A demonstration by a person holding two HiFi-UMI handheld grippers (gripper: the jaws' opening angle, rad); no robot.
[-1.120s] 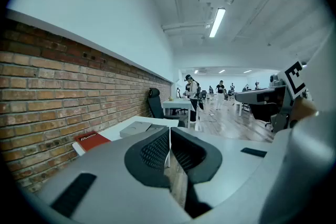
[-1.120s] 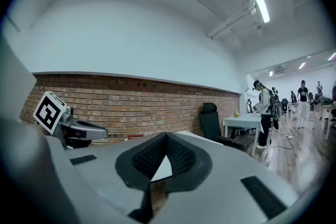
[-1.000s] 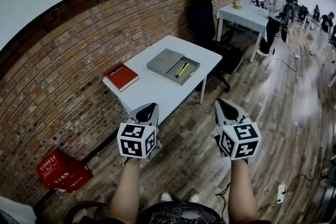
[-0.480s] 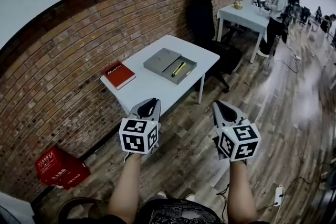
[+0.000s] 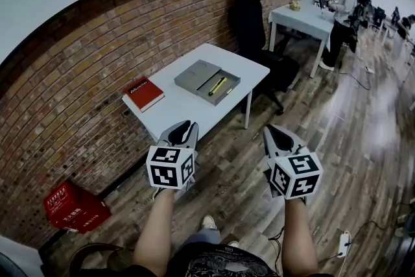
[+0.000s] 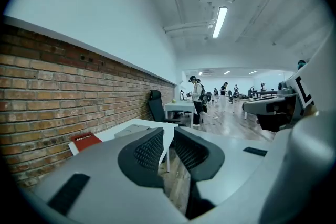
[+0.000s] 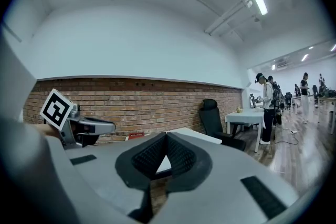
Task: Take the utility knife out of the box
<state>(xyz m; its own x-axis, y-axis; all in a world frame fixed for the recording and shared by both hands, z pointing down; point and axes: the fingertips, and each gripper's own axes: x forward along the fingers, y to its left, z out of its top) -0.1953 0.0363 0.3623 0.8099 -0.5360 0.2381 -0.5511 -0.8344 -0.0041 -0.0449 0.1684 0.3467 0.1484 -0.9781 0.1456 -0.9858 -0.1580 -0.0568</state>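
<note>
An open grey box [image 5: 207, 82] lies on the white table [image 5: 188, 115], and the yellow utility knife [image 5: 217, 85] rests in its tray half. Both grippers hang over the wooden floor, short of the table's near edge. My left gripper [image 5: 183, 132] points at the table. Its jaws are opening, with a narrow gap and nothing between the pads [image 6: 149, 148]. My right gripper [image 5: 279, 135] is shut and empty, its pads [image 7: 181, 153] meeting at the tips. In the left gripper view the box [image 6: 131, 130] shows as a low grey shape.
A red book [image 5: 143, 93] lies on the table's left end. A black office chair [image 5: 249, 19] stands behind the table by the brick wall [image 5: 97, 61]. A red crate [image 5: 74, 209] sits on the floor at the left. A second white table [image 5: 305, 17] and people stand at the far right.
Both grippers have come a little nearer the table. The left jaws, closed before, now show a small gap. A shoe has come into view at the bottom.
</note>
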